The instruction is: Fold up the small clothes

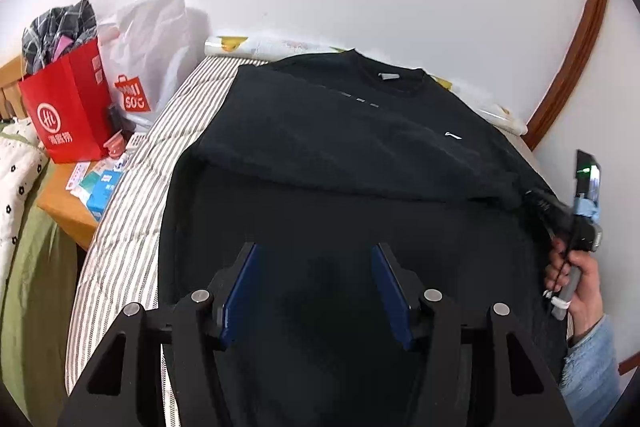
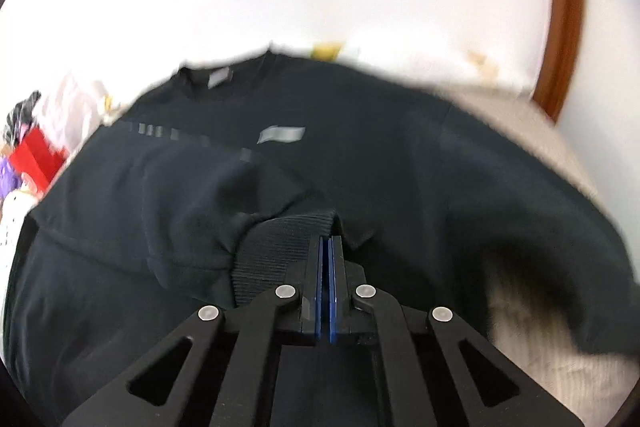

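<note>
A black sweatshirt (image 1: 340,147) lies flat on a striped bed cover (image 1: 132,211), collar toward the far wall. Its left sleeve is folded across the chest. My left gripper (image 1: 314,251) is open and empty, hovering above the sweatshirt's lower body. My right gripper (image 2: 327,241) is shut on the ribbed cuff (image 2: 280,247) of the right sleeve and holds it above the sweatshirt (image 2: 360,147). In the left wrist view the right gripper (image 1: 536,199) shows at the garment's right edge, held by a hand. The right wrist view is blurred by motion.
A red paper bag (image 1: 68,111) and a white shopping bag (image 1: 156,51) stand on a wooden bedside table (image 1: 68,203) at the left, with small boxes. A white wall runs behind the bed. A brown wooden frame (image 1: 580,39) stands at the right.
</note>
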`<state>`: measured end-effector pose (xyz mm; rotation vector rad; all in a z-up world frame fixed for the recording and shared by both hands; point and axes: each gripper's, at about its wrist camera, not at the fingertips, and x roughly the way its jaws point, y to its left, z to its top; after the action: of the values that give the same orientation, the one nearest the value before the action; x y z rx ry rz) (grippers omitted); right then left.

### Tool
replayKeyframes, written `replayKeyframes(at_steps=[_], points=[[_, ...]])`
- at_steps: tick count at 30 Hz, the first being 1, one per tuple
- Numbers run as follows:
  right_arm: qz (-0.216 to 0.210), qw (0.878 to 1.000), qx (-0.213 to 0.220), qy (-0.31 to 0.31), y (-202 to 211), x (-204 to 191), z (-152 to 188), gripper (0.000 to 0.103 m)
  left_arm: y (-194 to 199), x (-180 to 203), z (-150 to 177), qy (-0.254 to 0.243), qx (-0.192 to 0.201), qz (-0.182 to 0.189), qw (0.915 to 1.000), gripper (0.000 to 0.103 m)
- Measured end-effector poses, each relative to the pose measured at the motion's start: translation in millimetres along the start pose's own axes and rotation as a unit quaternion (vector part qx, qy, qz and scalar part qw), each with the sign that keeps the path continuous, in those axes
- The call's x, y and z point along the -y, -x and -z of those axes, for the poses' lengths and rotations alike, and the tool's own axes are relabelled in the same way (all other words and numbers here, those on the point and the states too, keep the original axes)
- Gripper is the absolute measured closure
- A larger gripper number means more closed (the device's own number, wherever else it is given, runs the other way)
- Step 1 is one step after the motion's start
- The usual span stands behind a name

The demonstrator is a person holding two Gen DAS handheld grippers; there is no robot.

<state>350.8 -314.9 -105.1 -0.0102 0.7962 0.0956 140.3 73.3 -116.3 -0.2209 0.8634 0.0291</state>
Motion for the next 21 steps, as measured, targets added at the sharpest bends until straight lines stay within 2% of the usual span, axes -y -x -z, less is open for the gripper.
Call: replayKeyframes(at_steps=[4, 7, 9, 11, 13, 16, 18, 21], points=[[0.022, 0.999, -0.041, 0.014, -19.1, -3.7, -2.0, 0.101, -4.6, -10.2, 0.5, 0.012, -0.005, 0.003, 0.9999, 0.048], [0.037, 0.997, -0.061, 0.036, -12.9, -9.7, -1.5, 0.096, -5.5, -16.6, 0.4, 0.018, -0.003, 0.005, 0.9998, 0.048], [0.026, 0.999, -0.040, 0.027, 1.8, -10.9, -5.0, 0.093, -6.5, -21.1, -0.2, 0.021, -0.003, 0.006, 0.9998, 0.048], [0.019, 0.999, -0.010, 0.027, 14.8, -17.5, -13.0, 0.080, -9.6, -24.7, -0.8, 0.022, -0.004, 0.004, 0.9997, 0.048], [0.005, 0.999, 0.007, 0.038, 14.1, -29.1, -22.6, 0.072, -14.2, -26.7, -2.2, 0.026, -0.009, 0.004, 0.9996, 0.047], [-0.011, 0.998, 0.002, 0.060, -9.0, -49.3, -33.2, 0.072, -18.6, -28.7, -3.4, 0.031, -0.012, 0.010, 0.9994, 0.047], [-0.014, 0.997, -0.017, 0.072, -29.2, -58.0, -31.1, 0.072, -19.6, -28.7, -3.7, 0.031, -0.011, 0.011, 0.9994, 0.047], [0.032, 0.993, -0.067, 0.095, -61.6, -62.9, -15.3, 0.073, -21.0, -29.5, -3.6, 0.029, -0.013, 0.011, 0.9994, 0.047]])
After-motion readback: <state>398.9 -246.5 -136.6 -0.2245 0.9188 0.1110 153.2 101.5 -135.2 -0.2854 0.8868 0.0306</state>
